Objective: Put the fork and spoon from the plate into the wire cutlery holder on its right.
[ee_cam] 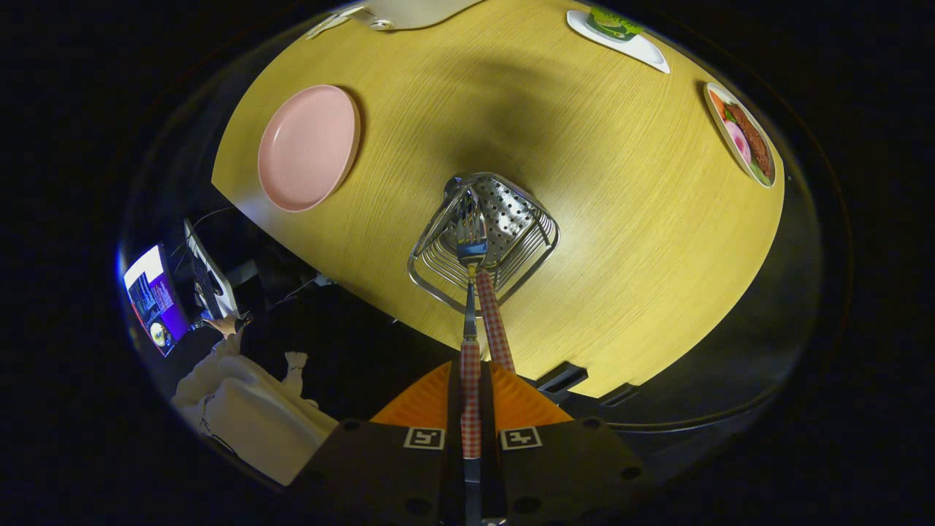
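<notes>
My gripper [471,413] is shut on the red-checked handle of the fork [471,241], which runs straight out between the fingers. The fork's tines hang over the mouth of the wire cutlery holder [515,212], a metal basket with a perforated wall on the yellow table. The spoon [494,329] has the same checked handle. It stands in the holder and leans out toward me, just right of the fork; its bowl is hidden behind the fork's head. The pink plate [309,146] lies bare to the left of the holder.
Beyond the holder to the right sit a plate of food [741,135] and a white dish with a green item [617,29]. The table's near edge runs just under the holder. A person's white sleeve [241,409] and a lit screen [153,299] lie below-left, off the table.
</notes>
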The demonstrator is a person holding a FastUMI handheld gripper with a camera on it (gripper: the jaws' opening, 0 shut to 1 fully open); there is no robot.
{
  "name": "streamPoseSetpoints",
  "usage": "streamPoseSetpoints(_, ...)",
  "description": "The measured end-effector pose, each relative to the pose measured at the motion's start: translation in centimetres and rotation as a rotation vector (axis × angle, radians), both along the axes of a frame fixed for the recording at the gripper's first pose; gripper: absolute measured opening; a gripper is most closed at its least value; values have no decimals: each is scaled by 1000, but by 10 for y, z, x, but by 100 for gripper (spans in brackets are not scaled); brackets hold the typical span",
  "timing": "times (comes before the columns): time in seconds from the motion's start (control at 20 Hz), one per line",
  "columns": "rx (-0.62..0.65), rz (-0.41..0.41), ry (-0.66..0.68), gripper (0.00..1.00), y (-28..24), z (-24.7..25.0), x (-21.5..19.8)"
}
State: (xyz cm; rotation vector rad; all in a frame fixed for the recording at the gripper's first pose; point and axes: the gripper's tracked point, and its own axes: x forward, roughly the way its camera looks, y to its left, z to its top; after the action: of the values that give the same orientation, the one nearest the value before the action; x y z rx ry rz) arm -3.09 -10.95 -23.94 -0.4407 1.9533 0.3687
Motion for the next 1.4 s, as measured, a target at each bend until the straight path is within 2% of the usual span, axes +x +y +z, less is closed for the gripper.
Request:
streamPoseSetpoints(0.2, 1, -5, -18, 15, 6, 1, 10)
streamPoseSetpoints(0.3, 18, -22, -45, 28, 10, 6, 14)
streamPoseSetpoints(0.4, 6, 16, -109, 54, 1, 10, 26)
streamPoseSetpoints(0.5, 14, -3, -159, 69, -1, 15, 30)
streamPoseSetpoints(0.55, 36, -25, -179, 70, 1, 20, 30)
streamPoseSetpoints(0.65, 70, -49, -240, 84, 4, 29, 33)
streamPoseSetpoints(0.8, 113, -73, -334, 84, 4, 47, 34)
streamPoseSetpoints(1.05, 223, -155, -563, 100, 19, 82, 36)
streamPoseSetpoints(1.4, 334, -287, -1020, 100, 31, 154, 47)
